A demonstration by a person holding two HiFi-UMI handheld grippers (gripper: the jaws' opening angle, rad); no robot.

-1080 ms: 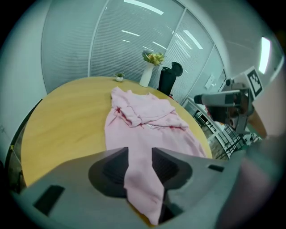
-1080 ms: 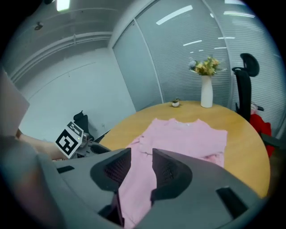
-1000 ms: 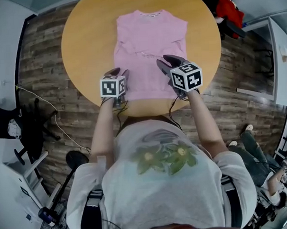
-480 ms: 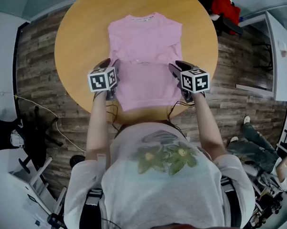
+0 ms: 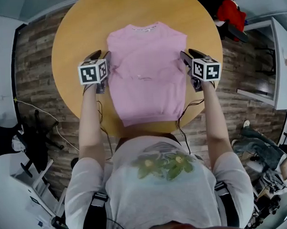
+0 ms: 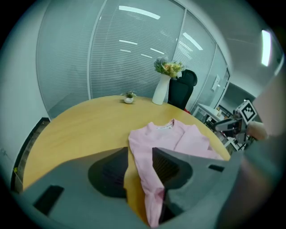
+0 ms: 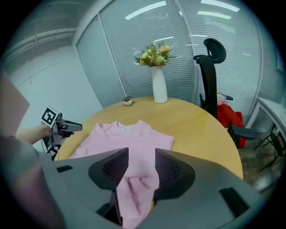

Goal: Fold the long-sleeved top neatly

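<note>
A pink long-sleeved top (image 5: pixel 146 73) lies flat on the round wooden table (image 5: pixel 78 29), collar away from me and sleeves folded in over the body. My left gripper (image 5: pixel 99 55) straddles the top's left edge. In the left gripper view the cloth (image 6: pixel 178 138) runs along the right jaw, and bare table shows beside the left jaw. My right gripper (image 5: pixel 190 53) sits at the top's right edge. Its jaws have just been opening, with a loose fold of the pink cloth (image 7: pixel 134 192) between them.
A white vase of flowers (image 7: pixel 158 85) and a small potted plant (image 6: pixel 128 97) stand at the table's far edge. A black office chair (image 7: pixel 212 71) with something red (image 5: pixel 229 13) on it is behind the table on the right. A person's legs (image 5: pixel 251 140) show at the lower right.
Both grippers have moved from near the hem outward and farther up the top's sides, the left one to the left edge and the right one to the right edge.
</note>
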